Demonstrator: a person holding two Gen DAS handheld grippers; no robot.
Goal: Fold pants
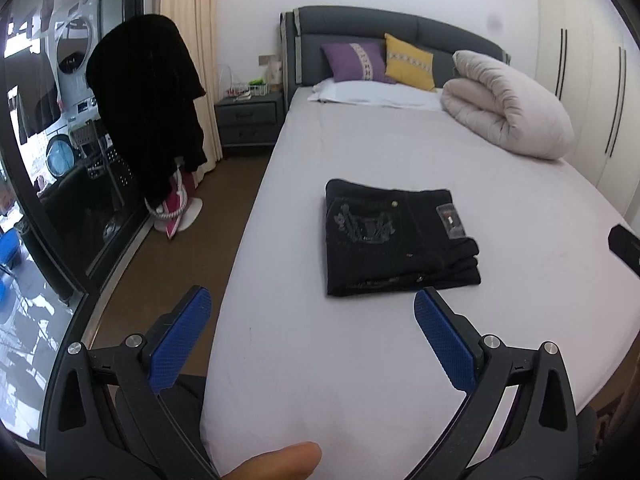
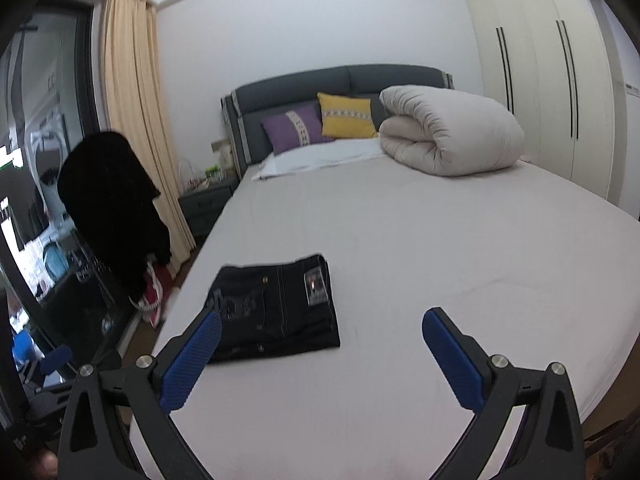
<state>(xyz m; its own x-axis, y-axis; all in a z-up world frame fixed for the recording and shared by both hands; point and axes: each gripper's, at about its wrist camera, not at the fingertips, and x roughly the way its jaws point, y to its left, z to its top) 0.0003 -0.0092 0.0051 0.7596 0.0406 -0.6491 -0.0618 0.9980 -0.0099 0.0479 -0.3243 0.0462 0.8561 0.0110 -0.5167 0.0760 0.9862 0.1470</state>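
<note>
Black pants point(image 1: 396, 236) lie folded into a compact rectangle on the grey bed sheet point(image 1: 360, 152), with a back pocket design and a label facing up. They also show in the right wrist view point(image 2: 276, 312). My left gripper point(image 1: 312, 308) is open and empty, held above the bed's near edge, just short of the pants. My right gripper point(image 2: 322, 328) is open and empty, hovering near the pants' front right corner. Part of the right gripper point(image 1: 624, 244) shows at the right edge of the left wrist view.
A rolled white duvet point(image 1: 508, 104) and purple point(image 1: 356, 62) and yellow point(image 1: 410, 62) cushions sit at the head of the bed. A dark garment point(image 1: 148, 112) hangs on a stand left of the bed. A nightstand point(image 1: 250, 120) and wardrobe point(image 2: 540, 92) flank the bed.
</note>
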